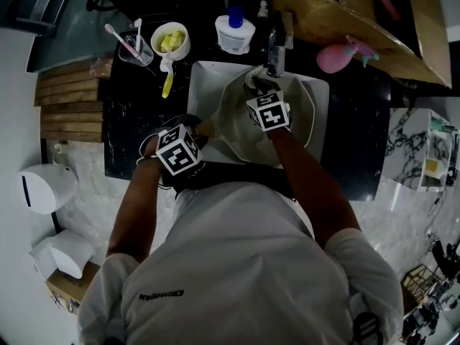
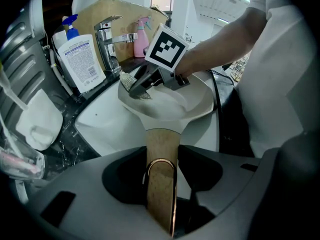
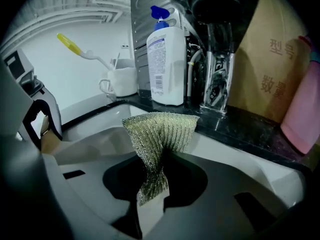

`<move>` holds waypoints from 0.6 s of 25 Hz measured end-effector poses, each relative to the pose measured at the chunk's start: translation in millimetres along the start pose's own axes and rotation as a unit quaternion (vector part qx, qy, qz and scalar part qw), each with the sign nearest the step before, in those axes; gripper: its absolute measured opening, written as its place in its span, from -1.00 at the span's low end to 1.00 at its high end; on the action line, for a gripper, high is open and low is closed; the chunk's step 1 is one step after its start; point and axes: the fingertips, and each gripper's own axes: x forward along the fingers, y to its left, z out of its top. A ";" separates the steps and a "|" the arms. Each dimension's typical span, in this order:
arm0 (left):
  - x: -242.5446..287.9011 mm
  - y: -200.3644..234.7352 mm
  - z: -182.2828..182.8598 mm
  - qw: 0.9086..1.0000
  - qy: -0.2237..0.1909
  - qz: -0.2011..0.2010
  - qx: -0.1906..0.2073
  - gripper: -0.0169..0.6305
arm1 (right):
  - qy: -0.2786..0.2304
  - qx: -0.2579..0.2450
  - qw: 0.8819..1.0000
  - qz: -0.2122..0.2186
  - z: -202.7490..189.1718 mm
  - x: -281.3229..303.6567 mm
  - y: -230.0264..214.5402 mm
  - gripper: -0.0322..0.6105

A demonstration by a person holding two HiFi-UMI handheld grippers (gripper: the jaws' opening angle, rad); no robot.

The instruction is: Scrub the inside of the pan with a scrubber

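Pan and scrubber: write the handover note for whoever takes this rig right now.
Left hand-held gripper: shut on the wooden handle of the pan, which is held over the sink.
Right hand-held gripper: shut on the mesh scrubber, at the pan's far rim by the faucet.
Done: both grips made.
Left: scrub the pan's inside; how much is already scrubbed cannot be told.

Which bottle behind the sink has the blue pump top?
The white bottle left of the faucet; the other, right of the faucet, is a pink spray bottle.
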 end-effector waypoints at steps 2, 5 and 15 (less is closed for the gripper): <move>-0.1 0.3 0.0 1.000 -0.001 0.000 0.001 -0.33 | -0.002 0.002 1.000 0.010 1.3 1.2 4.0 -0.58; -0.1 0.1 -0.2 1.000 -0.003 0.000 0.002 -0.33 | -0.005 0.006 1.000 0.026 1.5 0.9 9.1 -0.57; 1.0 0.2 0.0 1.000 -0.006 0.001 0.004 -0.33 | 0.021 -0.040 0.995 0.084 -8.7 2.7 40.9 -0.57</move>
